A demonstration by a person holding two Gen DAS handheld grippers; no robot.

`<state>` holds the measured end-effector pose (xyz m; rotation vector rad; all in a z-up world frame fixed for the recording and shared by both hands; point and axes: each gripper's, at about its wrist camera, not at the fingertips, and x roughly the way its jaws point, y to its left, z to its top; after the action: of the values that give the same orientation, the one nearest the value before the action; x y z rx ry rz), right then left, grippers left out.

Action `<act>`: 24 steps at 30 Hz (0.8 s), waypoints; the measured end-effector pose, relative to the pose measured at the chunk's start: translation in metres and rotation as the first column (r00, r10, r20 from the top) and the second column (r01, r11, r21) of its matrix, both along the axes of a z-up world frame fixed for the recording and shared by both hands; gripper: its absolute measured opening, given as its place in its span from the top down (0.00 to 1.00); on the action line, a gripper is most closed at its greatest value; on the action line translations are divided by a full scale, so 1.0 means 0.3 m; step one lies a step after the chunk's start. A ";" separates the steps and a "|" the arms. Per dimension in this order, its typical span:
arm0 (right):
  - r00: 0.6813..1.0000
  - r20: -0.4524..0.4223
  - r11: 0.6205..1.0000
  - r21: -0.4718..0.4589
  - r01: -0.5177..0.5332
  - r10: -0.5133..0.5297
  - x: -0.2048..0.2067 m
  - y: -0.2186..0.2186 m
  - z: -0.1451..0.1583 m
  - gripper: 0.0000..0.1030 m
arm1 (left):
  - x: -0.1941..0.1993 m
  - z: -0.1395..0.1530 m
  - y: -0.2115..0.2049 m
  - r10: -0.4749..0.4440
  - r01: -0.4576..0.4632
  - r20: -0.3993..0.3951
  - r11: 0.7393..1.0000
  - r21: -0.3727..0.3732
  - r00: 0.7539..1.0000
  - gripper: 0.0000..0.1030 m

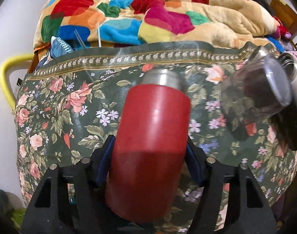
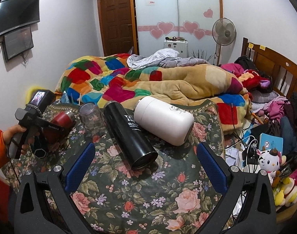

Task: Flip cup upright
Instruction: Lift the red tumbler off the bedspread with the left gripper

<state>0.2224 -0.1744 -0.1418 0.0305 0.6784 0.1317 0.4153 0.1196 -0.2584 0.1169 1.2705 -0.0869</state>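
While the left gripper (image 1: 149, 152) clamps the red cup (image 1: 150, 136) between its blue pads (image 1: 193, 163), the cup's steel end points away over the floral cloth (image 1: 50, 105), with a clear glass (image 1: 265, 89) at right. From the right wrist, the right gripper (image 2: 146, 156) stands wide apart before a black flask (image 2: 128, 132) and white bottle (image 2: 164, 119) lying down; the left hand (image 2: 17, 136) holds the cup (image 2: 60, 119) far left.

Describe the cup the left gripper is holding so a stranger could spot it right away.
On the floral tablecloth in front of the bed, find the row of containers. At its left end the left gripper is clamped on the red cup. Unlike the clear glass, black flask and white bottle, it is red with a steel end.
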 end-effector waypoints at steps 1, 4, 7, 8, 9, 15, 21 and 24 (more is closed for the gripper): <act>1.000 0.001 1.000 -0.003 -0.002 0.002 -0.004 0.002 0.003 0.00 | -0.011 0.012 -0.011 -0.005 0.005 0.012 1.000 0.005 1.000 0.37; 1.000 0.016 1.000 -0.009 -0.007 0.007 -0.024 0.005 0.020 0.00 | -0.054 0.059 -0.039 -0.013 0.012 0.053 1.000 0.011 0.999 0.38; 0.999 0.036 1.000 -0.011 -0.007 0.007 -0.046 0.005 0.041 0.00 | -0.097 0.105 -0.055 -0.016 0.016 0.080 1.000 -0.006 0.997 0.39; 0.999 0.042 1.000 -0.009 -0.006 0.007 -0.053 0.004 0.047 0.00 | -0.119 0.126 -0.066 -0.024 0.024 0.094 1.000 -0.007 0.995 0.39; 0.999 0.049 1.000 -0.007 -0.007 0.007 -0.064 0.003 0.057 0.00 | -0.138 0.141 -0.076 -0.031 0.031 0.107 1.000 -0.003 0.994 0.39; 0.996 0.085 1.000 -0.004 -0.018 0.018 -0.123 0.002 0.093 0.00 | -0.283 0.258 -0.157 -0.078 0.086 0.178 0.995 -0.039 0.981 0.39; 0.993 0.115 0.999 -0.003 -0.032 0.033 -0.182 -0.001 0.123 0.00 | -0.430 0.347 -0.280 -0.157 0.176 0.245 0.983 -0.059 0.957 0.39; 0.990 0.134 0.999 0.001 -0.039 0.038 -0.216 -0.004 0.140 0.00 | -0.487 0.370 -0.347 -0.188 0.214 0.267 0.974 -0.072 0.945 0.39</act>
<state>0.1576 -0.1757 -0.0998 0.0116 0.5445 0.1707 0.2691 0.0155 -0.1475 0.1663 0.9881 -0.3022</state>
